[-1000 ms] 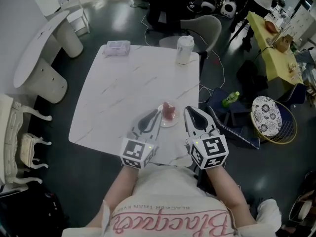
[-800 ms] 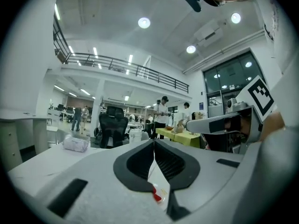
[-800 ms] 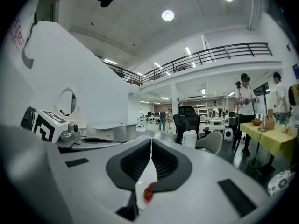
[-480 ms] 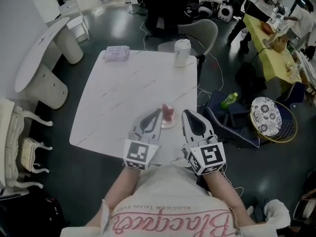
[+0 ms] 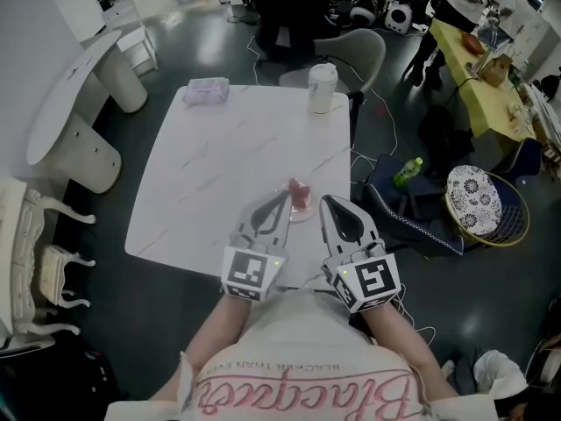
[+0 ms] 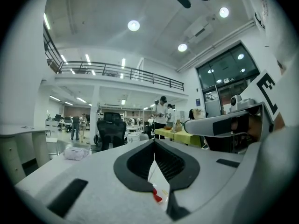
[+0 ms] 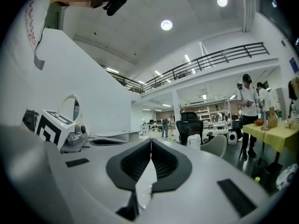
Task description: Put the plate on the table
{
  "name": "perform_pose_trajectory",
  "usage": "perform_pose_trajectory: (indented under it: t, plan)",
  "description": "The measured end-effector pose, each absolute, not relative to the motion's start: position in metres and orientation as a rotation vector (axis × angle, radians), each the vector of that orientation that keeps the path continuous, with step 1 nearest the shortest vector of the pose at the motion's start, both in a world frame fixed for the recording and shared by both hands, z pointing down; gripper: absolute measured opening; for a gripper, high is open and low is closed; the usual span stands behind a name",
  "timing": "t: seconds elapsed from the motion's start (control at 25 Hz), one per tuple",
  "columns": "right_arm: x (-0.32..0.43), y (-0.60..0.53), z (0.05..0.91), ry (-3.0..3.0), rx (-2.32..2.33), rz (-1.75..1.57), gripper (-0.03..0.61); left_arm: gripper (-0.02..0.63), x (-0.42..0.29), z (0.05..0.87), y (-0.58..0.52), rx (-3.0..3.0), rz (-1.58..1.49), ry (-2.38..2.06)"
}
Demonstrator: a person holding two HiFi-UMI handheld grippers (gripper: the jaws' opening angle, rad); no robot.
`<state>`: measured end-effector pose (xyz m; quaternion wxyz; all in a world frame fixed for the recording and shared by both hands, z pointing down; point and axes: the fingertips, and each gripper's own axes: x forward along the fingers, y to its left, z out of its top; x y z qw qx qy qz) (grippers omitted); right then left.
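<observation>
A small clear plate (image 5: pixel 302 213) with a pink piece of food (image 5: pixel 300 195) on it rests on the white marble table (image 5: pixel 219 165), near its front right corner. My left gripper (image 5: pixel 282 197) lies on the table with its shut tip at the plate's left edge. My right gripper (image 5: pixel 325 202) lies to the plate's right, its tip just beside the rim, jaws shut with nothing between them. In the left gripper view the jaws of the left gripper (image 6: pixel 153 146) meet at the tip, and white with a bit of red shows through the gap below. The right gripper (image 7: pixel 151 143) also shows jaws closed together.
A white lidded cup (image 5: pixel 321 88) stands at the table's far right edge and a wrapped packet (image 5: pixel 207 89) at the far left. A grey chair (image 5: pixel 359 55) stands behind the table. Bags and a basket (image 5: pixel 485 209) lie on the floor to the right.
Hardly anything: the head view has drifted a little. Both grippers and the plate keep their places on the table.
</observation>
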<state>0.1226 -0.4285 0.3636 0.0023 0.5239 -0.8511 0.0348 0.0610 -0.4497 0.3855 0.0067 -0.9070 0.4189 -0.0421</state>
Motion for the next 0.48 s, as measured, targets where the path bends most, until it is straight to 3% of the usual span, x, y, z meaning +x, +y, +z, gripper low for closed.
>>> perform_pose_trajectory:
  t: [0.48]
  plan:
    - [0.1233,-0.4252,0.3565,-2.673,1.677,0.054,0.006,0.006,0.0611,0.3850,-0.4448,-2.852,-0.134,1.291]
